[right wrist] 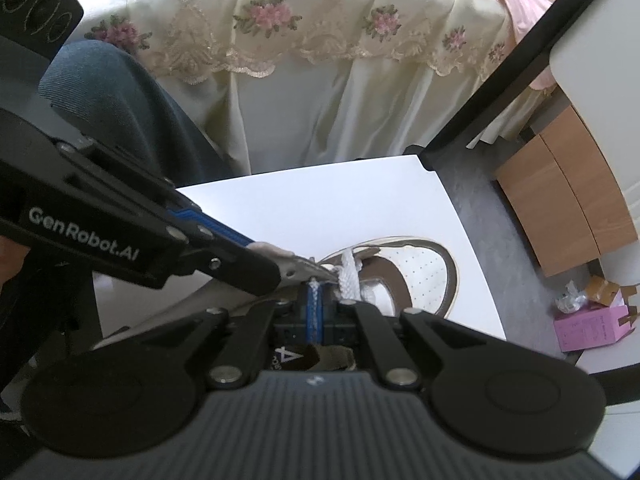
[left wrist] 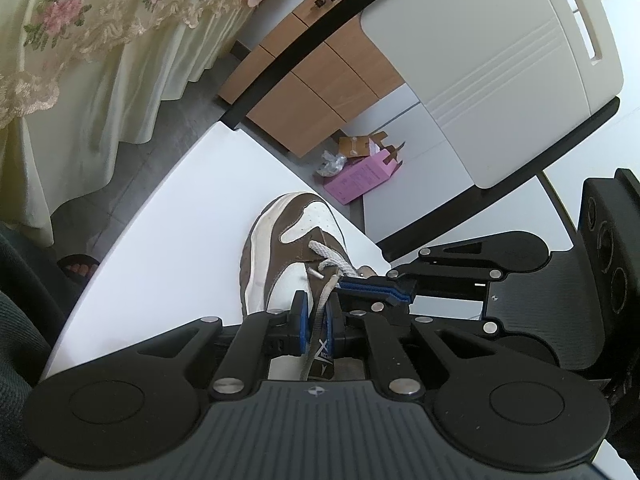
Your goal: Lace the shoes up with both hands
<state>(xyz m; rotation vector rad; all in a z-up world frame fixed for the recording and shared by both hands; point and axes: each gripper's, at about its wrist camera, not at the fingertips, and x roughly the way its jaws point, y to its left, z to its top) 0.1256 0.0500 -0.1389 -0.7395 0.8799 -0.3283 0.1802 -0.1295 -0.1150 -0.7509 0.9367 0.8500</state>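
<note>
Lace [left wrist: 320,312] sits nearest to us in the left wrist view, low in the middle of the frame, a soft grey-white flat cord running up between the blue pads of the left tool [left wrist: 316,320], which we judge clenched on it. Just right of that, the right tool [left wrist: 360,282] reaches in from the right edge, its blue-lined tips closed at the crossing over the eyelets. In the right wrist view its own pads [right wrist: 310,312] pinch a white strand near the lower middle of the frame, so we take it as grasping the lace as well.

Beyond the tips lies the shoe [left wrist: 288,240], brown and white, toe pointing away, resting on the white tabletop [left wrist: 180,216] near its far edge. We expect the lace to be limp, light and a little slippery, best held near its stiffer tip for threading; the shoe looks light enough to slide if we pull hard. Farther off, in the upper left, a floral bedspread [left wrist: 80,60] hangs down.
</note>
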